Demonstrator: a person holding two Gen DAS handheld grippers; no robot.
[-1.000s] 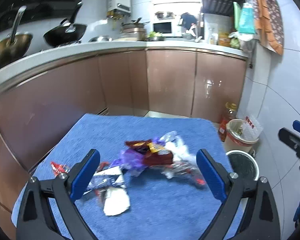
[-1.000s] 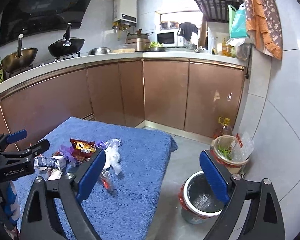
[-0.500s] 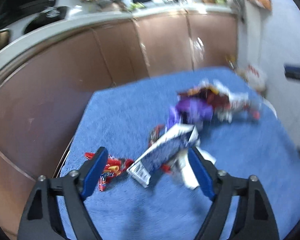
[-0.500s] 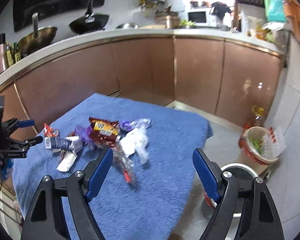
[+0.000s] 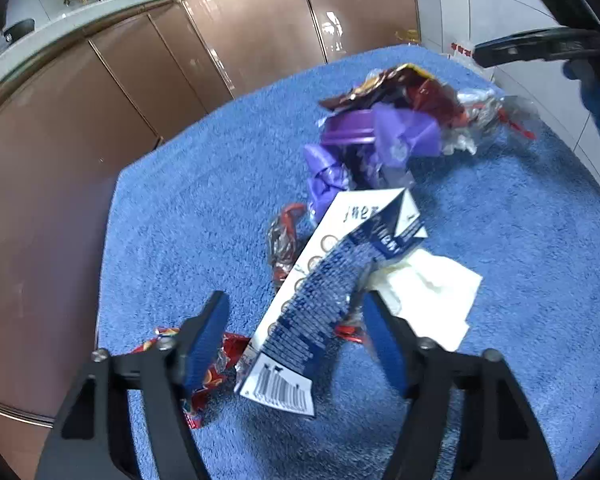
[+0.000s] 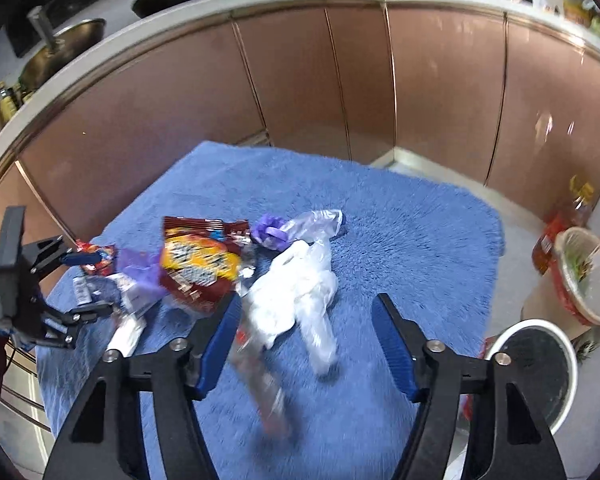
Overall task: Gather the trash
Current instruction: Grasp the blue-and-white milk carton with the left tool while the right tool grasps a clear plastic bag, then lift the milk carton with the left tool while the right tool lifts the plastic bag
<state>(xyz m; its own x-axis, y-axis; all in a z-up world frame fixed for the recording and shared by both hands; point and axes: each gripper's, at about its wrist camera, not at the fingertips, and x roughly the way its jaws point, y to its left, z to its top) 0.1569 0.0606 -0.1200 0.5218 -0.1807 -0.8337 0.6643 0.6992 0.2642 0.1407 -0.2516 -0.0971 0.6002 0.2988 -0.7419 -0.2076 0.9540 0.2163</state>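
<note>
Trash lies scattered on a blue mat (image 5: 188,208). My left gripper (image 5: 296,340) is closing around a flattened blue-and-white carton (image 5: 332,292); the pads stand apart from it. A red wrapper (image 5: 208,380) lies under its left finger and a white napkin (image 5: 428,292) beside its right finger. Farther off are purple plastic (image 5: 384,136) and a dark red snack bag (image 5: 416,88). My right gripper (image 6: 306,340) is closing over a white plastic bag (image 6: 296,292) and a clear wrapper (image 6: 260,380), without pressing on them. The snack bag (image 6: 198,260) lies to its left.
A white bin with a black liner (image 6: 540,368) stands on the tiled floor right of the mat (image 6: 412,236), with a paper bowl of scraps (image 6: 584,276) and an oil bottle (image 6: 560,224) behind it. Brown cabinets (image 6: 300,80) curve around the back.
Both grippers have dropped toward the mat and narrowed. The left one rolled and came over the carton; the right one swung from the bin side to the white bag.
</note>
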